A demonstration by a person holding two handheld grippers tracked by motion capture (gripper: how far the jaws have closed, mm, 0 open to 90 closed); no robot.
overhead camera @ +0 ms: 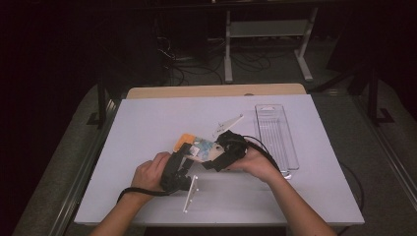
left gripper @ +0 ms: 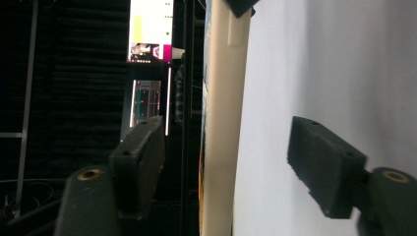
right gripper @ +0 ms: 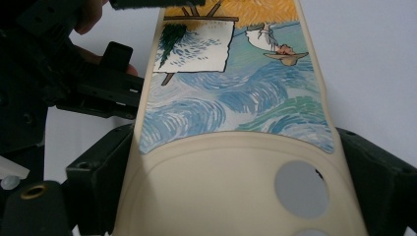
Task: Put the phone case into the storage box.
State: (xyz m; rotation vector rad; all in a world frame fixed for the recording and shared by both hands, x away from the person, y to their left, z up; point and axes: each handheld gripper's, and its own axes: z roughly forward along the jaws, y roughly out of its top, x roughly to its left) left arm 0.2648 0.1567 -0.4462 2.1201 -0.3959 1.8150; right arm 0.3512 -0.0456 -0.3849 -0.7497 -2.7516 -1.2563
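Note:
A cream phone case (overhead camera: 201, 147) printed with a blue and orange swirl painting is held above the middle of the table. My right gripper (right gripper: 236, 191) is shut on its camera-hole end, one jaw pressed on each long edge; in the high view the right gripper (overhead camera: 222, 155) sits at the case's right. My left gripper (left gripper: 231, 162) stands open with the case's edge (left gripper: 221, 123) between its jaws, a gap on either side. From above, the left gripper (overhead camera: 183, 160) is at the case's left end.
A clear plastic tray (overhead camera: 278, 137) lies lengthwise at the table's right. A clear acrylic strip (overhead camera: 191, 193) rests near the front edge, another clear piece (overhead camera: 228, 123) behind the case. The pale table top (overhead camera: 147, 123) ends at dark floor with cables and a stand behind.

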